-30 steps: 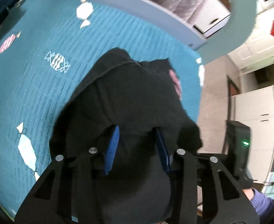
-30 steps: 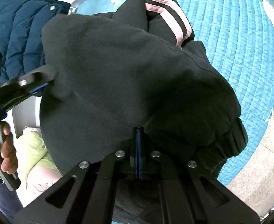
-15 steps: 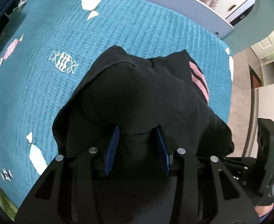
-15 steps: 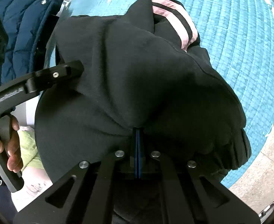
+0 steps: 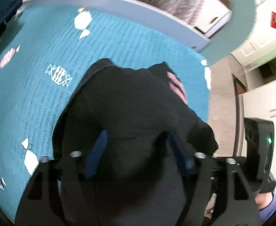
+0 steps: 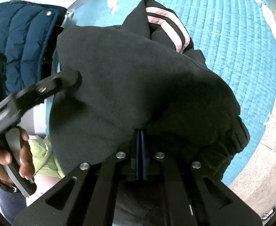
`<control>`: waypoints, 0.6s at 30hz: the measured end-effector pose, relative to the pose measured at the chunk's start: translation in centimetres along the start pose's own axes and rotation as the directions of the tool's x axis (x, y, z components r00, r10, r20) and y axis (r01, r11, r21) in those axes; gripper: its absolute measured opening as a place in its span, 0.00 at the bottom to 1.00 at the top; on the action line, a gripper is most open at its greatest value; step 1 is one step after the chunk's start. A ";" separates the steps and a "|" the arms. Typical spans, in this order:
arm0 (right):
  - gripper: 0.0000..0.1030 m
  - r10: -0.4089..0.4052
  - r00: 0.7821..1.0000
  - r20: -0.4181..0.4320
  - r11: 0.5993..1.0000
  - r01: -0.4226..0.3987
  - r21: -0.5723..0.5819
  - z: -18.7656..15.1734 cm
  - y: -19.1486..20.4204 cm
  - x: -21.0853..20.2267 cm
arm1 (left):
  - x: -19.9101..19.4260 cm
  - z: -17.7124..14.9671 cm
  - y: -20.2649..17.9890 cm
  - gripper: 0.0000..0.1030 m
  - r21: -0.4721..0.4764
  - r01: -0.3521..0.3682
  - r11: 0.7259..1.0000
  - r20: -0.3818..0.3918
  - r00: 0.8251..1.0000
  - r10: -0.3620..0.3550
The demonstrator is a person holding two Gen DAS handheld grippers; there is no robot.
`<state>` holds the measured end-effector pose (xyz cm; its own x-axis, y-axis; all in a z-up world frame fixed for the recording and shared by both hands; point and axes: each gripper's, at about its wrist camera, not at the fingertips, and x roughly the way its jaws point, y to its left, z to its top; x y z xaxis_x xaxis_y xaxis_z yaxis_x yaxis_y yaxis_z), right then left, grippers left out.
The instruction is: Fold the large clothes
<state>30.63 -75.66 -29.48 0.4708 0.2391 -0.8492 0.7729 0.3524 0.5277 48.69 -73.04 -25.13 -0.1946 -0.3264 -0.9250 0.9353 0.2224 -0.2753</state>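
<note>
Nearest the left wrist camera, the left gripper (image 5: 138, 150) points steeply down with its jaws opening; the two blue pads (image 5: 98, 150) stand wide apart, and a bunched fold of the black garment (image 5: 130, 103) lies between them, though the blur leaves it unclear whether either pad still touches the cloth. In the right wrist view the right gripper (image 6: 141, 146) has its blue pads almost together, with only a thin slit showing; its jaws are just beginning to part, and the dark fabric (image 6: 138, 79) gathers right at their tips, so it looks pinched there. The garment is a heavy black piece with pink stripes (image 6: 168, 28) on one part and a ribbed cuff (image 6: 237, 137) hanging at the right side of that view; it lies heaped on the near edge of the teal quilted bedspread (image 5: 44, 75), which carries white and pink candy shapes. To the left in the right wrist view, a hand (image 6: 12, 156) holds the handle of the left gripper, whose finger reaches into the cloth's edge. Farther off lie a navy puffer jacket (image 6: 19, 41), a grey bed rail (image 5: 119, 7) curving round the spread, white cabinets (image 5: 264, 103) and beige floor (image 6: 269, 169).
</note>
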 end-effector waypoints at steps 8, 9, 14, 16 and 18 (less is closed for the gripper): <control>0.47 -0.095 0.981 0.166 0.975 0.125 -0.182 -5.4 6.0 -4.0 | -7.8 -6.5 0.5 0.84 -0.096 0.020 0.995 0.178 0.984 -0.002; 0.49 -0.101 0.978 0.184 0.970 0.138 -0.201 -6.3 6.7 -4.3 | -9.0 -8.2 1.2 0.84 -0.129 0.029 0.991 0.203 0.979 -0.002; 0.56 -0.126 0.956 0.266 0.930 0.207 -0.303 -11.9 10.2 -4.9 | -13.1 -16.8 3.3 0.84 -0.257 -0.020 0.966 0.289 0.953 0.097; 0.57 -0.136 0.943 0.302 0.910 0.240 -0.337 -14.3 11.3 -4.9 | -14.4 -20.8 3.7 0.85 -0.316 -0.020 0.948 0.318 0.940 0.126; 0.62 -0.141 0.925 0.352 0.878 0.281 -0.387 -17.4 12.3 -4.9 | -15.3 -24.8 3.4 0.88 -0.351 -0.043 0.935 0.345 0.923 0.172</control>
<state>30.40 -56.75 -18.48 0.4766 -0.1466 -0.8668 0.6466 0.7265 0.2326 47.52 -44.46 -18.37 0.0829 -0.5796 -0.8106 0.7792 0.5448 -0.3099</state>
